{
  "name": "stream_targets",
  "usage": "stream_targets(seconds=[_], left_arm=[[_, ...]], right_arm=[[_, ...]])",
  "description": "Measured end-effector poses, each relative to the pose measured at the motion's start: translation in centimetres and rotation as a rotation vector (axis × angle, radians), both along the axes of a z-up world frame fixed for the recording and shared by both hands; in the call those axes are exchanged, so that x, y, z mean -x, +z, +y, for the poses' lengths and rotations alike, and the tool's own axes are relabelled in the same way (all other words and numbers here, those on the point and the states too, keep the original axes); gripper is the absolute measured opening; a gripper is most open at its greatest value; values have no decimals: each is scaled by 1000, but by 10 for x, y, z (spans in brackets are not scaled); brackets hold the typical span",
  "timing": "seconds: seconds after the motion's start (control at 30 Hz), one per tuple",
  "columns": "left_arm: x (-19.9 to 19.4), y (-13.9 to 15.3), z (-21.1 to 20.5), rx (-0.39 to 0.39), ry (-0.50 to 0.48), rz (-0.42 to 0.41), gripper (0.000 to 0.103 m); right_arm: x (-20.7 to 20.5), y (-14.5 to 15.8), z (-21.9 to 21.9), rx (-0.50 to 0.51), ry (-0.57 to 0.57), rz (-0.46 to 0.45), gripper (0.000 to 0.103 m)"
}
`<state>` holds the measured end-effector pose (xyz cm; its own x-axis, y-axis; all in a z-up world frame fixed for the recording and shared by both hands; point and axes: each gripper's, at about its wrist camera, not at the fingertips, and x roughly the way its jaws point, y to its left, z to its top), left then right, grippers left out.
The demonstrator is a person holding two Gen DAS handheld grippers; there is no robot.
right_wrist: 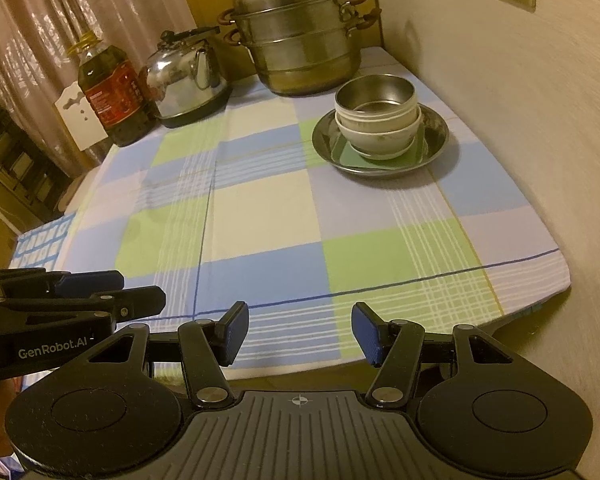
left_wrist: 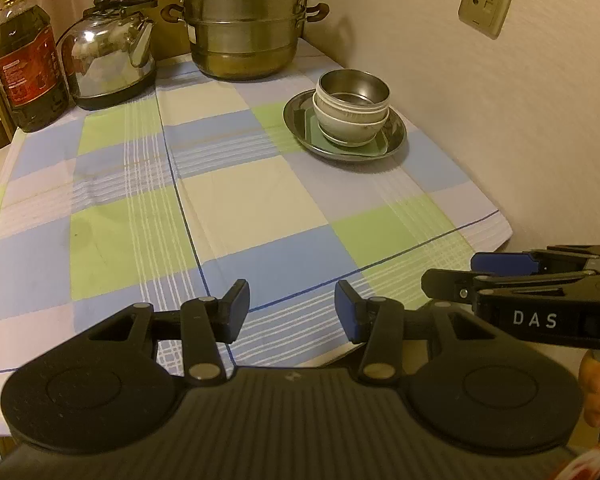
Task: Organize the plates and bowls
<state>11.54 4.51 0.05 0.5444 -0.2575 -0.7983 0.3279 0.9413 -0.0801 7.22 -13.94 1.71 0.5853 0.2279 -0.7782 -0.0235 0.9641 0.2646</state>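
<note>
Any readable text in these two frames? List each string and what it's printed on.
"DAS" – white letters on the side of the right gripper, seen from the left wrist view.
"GenRobot.AI" – white letters on the side of the left gripper, seen from the right wrist view.
Red label on the oil bottle: print is there, too blurred to read.
Wall socket: symbols only, no legible text.
Small crosshair mark on the right gripper's body, no words.
</note>
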Motion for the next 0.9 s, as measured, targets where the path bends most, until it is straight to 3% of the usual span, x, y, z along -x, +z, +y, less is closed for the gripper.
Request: stream_targets(seconds=[0.9], left_arm=[[-4,0,-3,0,-1,-2,44]], right_arm=[[-5,1,-4,1,-2,-2,58]])
